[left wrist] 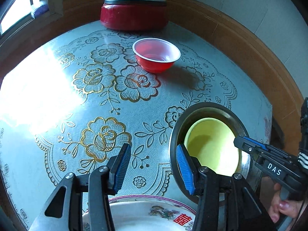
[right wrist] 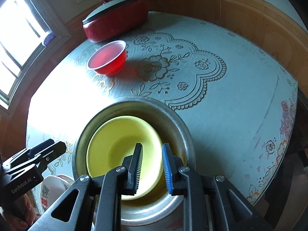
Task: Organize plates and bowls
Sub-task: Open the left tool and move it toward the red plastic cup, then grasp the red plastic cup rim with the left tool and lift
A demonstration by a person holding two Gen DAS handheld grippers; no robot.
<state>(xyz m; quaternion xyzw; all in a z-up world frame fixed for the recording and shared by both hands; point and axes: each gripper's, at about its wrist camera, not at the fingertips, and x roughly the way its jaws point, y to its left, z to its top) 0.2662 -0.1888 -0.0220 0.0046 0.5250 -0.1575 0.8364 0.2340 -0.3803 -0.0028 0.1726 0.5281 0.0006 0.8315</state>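
**Yellow bowl nested in the metal basin, red bowl still apart**

From the left wrist, we see our left gripper (left wrist: 154, 168) with its blue pads spread wide and nothing between them. It hangs over the near edge of the table (left wrist: 250, 96), above the rim of a decorated plate (left wrist: 146, 207) lying right at that edge. One pad sits just beside the dark rim of the metal basin (left wrist: 245, 165), which stands toward the table's near right corner with the yellow bowl (left wrist: 213, 146) inside it. The right gripper (left wrist: 248, 145) reaches in from the right, over the basin's far side. A red plastic bowl (left wrist: 156, 54) stands alone toward the far edge, just in front of a red lidded pot (left wrist: 133, 12) set against the wall. We judge the open left jaws are kept ready for the plate or the basin rim.

From the right wrist, our right gripper (right wrist: 152, 168) is poised directly over the yellow bowl (right wrist: 115, 150), fingers parted by a narrow gap and gripping nothing we can see. The bowl lies off-centre in the metal basin (right wrist: 181, 127), leaning toward its left wall, which suggests it has simply been dropped in to stack by size. The left gripper (right wrist: 52, 147) waits at the basin's left, above the decorated plate (right wrist: 52, 188). The red plastic bowl (right wrist: 109, 59) remains well apart near the pot (right wrist: 113, 21), probably next to gather.
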